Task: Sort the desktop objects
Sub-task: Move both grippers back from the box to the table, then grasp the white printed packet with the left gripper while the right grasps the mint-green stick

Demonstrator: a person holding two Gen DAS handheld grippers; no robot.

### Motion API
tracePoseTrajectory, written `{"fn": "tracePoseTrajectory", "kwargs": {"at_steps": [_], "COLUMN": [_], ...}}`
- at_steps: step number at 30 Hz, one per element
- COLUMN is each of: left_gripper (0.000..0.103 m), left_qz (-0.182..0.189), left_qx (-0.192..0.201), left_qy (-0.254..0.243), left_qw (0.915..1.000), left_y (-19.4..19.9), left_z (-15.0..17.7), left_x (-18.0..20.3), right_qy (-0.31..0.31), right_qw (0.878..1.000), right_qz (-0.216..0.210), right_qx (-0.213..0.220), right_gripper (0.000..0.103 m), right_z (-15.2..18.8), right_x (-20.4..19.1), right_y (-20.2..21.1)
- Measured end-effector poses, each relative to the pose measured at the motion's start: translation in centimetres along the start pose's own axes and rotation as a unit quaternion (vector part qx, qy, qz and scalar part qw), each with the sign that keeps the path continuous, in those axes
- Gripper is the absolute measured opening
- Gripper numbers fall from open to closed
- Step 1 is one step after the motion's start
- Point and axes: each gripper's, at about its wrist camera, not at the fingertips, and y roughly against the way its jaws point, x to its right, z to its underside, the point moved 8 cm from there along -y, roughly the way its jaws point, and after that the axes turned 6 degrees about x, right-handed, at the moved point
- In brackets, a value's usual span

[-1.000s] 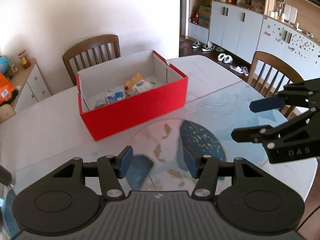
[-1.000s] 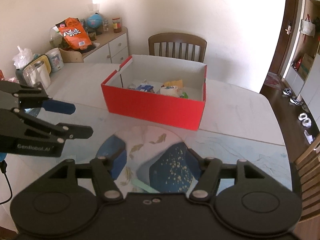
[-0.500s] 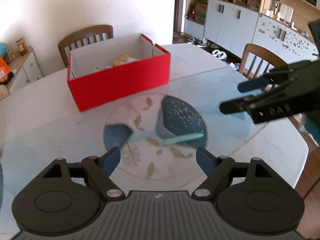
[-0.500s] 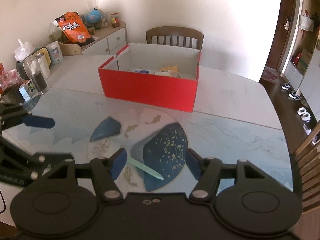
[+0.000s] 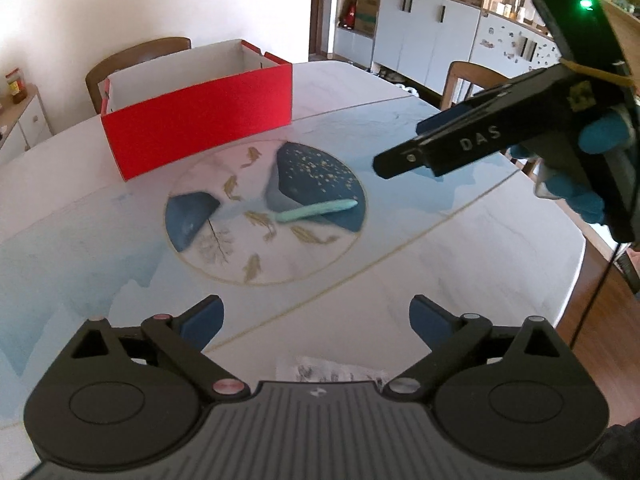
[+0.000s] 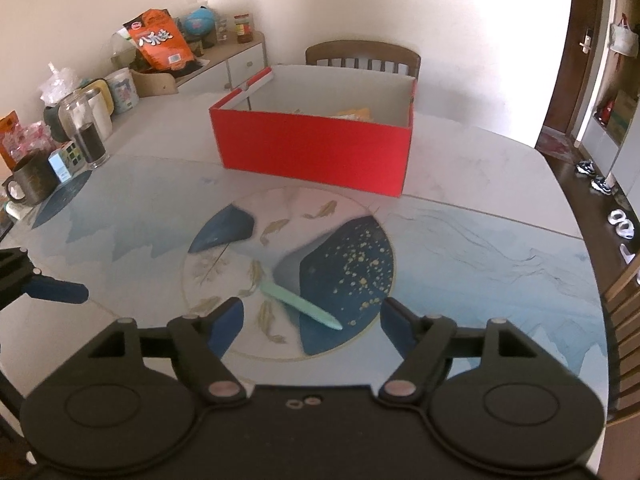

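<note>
Mint-green pen is seen lying loose on table, near red box; left gripper and right gripper jaws are opening, nothing gripped.

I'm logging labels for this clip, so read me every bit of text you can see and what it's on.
"DAS": on the side of the right hand-held gripper.
White characters on the orange snack bag: too blurred to read for certain.
Labels on the sideboard jar and the small box by the mug: too small.

I read "DAS" on my right gripper; Chinese characters on the orange snack bag, far left.
</note>
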Motion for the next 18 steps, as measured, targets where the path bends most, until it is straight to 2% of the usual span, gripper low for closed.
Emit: {"fn": "tracePoseTrajectory", "kwargs": {"at_steps": [6, 10, 18], "left_gripper": [0.103, 0.103, 0.103], "left_qz": [0.022, 0.044, 0.116], "left_qx": [0.001, 0.002, -0.013], "left_qy": [-0.004, -0.023, -0.074], "left_qw": [0.9998, 0.9988, 0.9903], "left_y": [0.4, 0.1, -1.0], "left_z": [2.2, 3.8, 6.3], "left_x": [0.1, 0.2, 0.9], "right_qy": [0.008, 0.002, -0.016], "right_qw": [1.0, 1.0, 0.999], "right_qz": [-0.007, 0.002, 0.023], "right_qx": [0.003, 0.0, -0.018], "right_gripper": [0.087, 0.089, 0.091], "right_z": [0.7, 1.3, 3.1], "right_x": [-0.8, -1.1, -1.7], "right_y": [-0.4, -1.3, -3.7]}}
